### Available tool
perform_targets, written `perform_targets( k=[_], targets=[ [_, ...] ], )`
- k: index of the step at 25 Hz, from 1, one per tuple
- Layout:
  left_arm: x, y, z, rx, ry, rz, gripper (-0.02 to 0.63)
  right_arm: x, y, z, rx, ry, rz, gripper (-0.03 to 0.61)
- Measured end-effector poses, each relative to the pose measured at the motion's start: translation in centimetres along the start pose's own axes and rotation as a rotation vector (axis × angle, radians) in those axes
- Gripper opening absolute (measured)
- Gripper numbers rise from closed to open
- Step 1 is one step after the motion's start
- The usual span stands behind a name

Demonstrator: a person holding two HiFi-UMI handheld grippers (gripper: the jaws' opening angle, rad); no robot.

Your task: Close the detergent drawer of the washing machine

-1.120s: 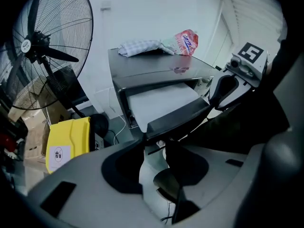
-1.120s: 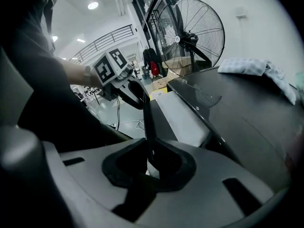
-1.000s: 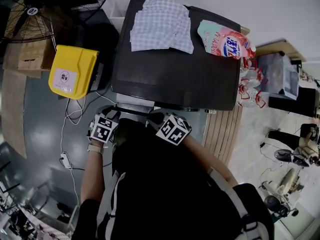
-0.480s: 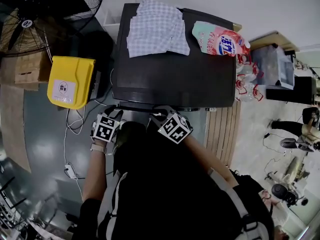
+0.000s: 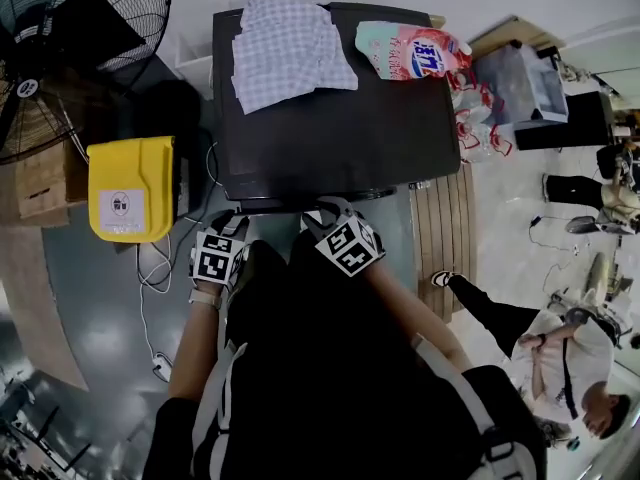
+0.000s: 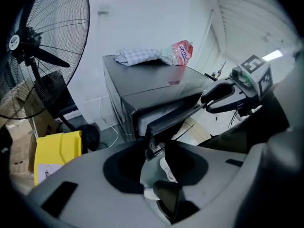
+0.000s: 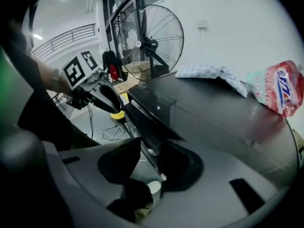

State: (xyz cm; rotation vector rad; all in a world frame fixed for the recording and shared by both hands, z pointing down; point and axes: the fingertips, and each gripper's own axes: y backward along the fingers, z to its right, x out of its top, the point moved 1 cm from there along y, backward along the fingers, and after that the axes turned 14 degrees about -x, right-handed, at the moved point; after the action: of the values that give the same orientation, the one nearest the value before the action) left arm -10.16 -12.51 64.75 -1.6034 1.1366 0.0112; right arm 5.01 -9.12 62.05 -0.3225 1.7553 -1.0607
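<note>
While ajar, detergent drawer [image 6: 166, 118] just before left gripper [image 6: 156, 158].

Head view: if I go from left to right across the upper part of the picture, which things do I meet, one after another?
fan → checked cloth → detergent pouch → clear plastic box

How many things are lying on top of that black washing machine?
2: a checked cloth at its far left and a detergent pouch at its far right corner; nothing else shows there.
</note>
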Motion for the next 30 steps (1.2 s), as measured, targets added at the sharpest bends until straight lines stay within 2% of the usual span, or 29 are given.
perform_targets(
  k=[4, 9, 14, 20, 30],
  targets=[
    [-0.5, 0.2, 0.0, 0.01, -0.048, -0.002, 0.137, -0.6, 1.0, 0.3, -0.121, -0.118, 0.006, 0.143],
    [-1.8, 0.8, 0.5, 0.022, -0.03, -0.013, 0.137, -1.5, 2.7, -0.3, -0.215, -0.228, 0.01, 0.141],
    [-2.8, 0.1, 2.2, -0.007, -0.04, -0.015, 0.134, -2.9, 2.9, -2.4, -0.186, -0.285, -0.017, 0.101],
    [-1.7, -1.2, 4.2, -0.048, -0.086, 0.005, 0.07, -3.0, 2.0, -2.7, -0.173, -0.309, -0.016, 0.055],
    [0.0, -3.1, 4.4, -0.037, -0.115, -0.007, 0.012, -2.1, -0.1, -2.1, -0.104, -0.263, -0.023, 0.026]
  ],
)
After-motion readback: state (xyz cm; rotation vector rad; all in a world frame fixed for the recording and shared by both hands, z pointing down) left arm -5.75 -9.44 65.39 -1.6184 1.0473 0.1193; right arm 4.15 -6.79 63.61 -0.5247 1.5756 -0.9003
